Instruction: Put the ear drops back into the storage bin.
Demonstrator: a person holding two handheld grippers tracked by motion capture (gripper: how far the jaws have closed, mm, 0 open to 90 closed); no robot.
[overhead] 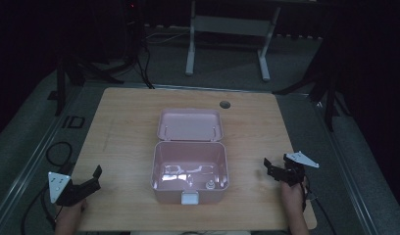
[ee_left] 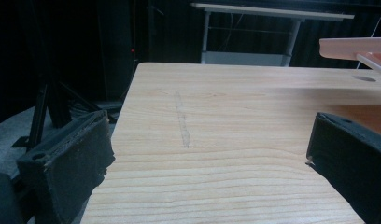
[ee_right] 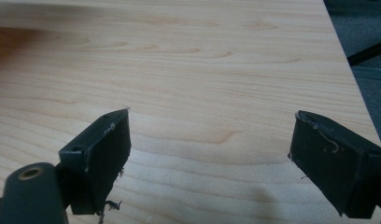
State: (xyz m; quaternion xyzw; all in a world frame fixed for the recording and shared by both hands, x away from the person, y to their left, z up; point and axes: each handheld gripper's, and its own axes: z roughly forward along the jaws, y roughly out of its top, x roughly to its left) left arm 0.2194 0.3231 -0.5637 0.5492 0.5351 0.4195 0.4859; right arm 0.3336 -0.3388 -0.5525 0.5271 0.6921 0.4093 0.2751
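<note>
At lower left of the high view, the left gripper (overhead: 91, 177) rests with jaws spread, holding nothing; at lower right, the right gripper (overhead: 274, 168) likewise gapes empty. Between them at centre sits the pink box (overhead: 189, 174), lid (overhead: 189, 125) swung back. Left gripper view catches that lid's edge (ee_left: 354, 48) upper right.

Light wooden table (overhead: 124, 122), open pink box (overhead: 189, 169) at centre
</note>
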